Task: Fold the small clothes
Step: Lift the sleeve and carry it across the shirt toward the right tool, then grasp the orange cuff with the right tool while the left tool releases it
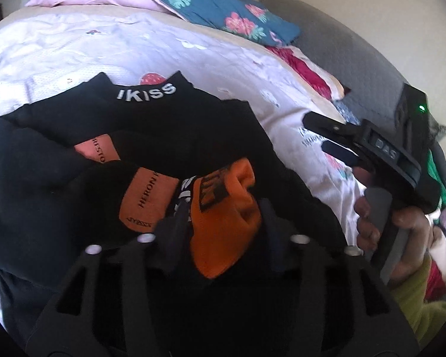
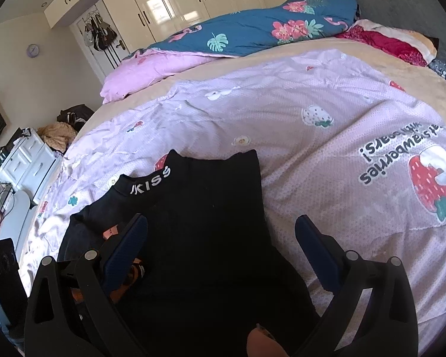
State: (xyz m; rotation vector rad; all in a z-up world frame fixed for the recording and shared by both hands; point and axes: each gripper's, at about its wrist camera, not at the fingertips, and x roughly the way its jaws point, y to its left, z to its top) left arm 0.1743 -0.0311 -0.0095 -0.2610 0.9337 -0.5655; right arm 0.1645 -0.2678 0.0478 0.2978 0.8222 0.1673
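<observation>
Left tongs (image 1: 224, 208): held partway open over the near edge of the pile, with a bunched orange fold (image 1: 226, 223) standing between the fingers. No firm pinch on it can be made out.
Right tongs (image 2: 223, 226): spread wide and empty, poised above the right half of the black top (image 2: 211, 208). Nothing is touched by either pad.
Garment: the black top is laid on the near part of the pink strawberry sheet (image 2: 312, 148), its lettered collar (image 1: 145, 91) pointing far. Its left side is heaped with orange-patched folds (image 1: 147, 196), while the right side lies flat.
Fold state: judged unfinished - one side is gathered inward and the other is not yet brought over.
Risk, slump: the loose orange fold could spring back or slide off the heap if it is left unpressed, and the gathered side would be undone.
Risk, snag: a finger could be caught in the bunched cloth as it is lifted away, dragging the whole top askew.
Risk, double layer: if the right tongs are closed too deep, the sheet could be pinched along with the hem - both would rise together.
Risk, lopsided bundle: a fold made over the uneven heap would be left bulky on the left.
</observation>
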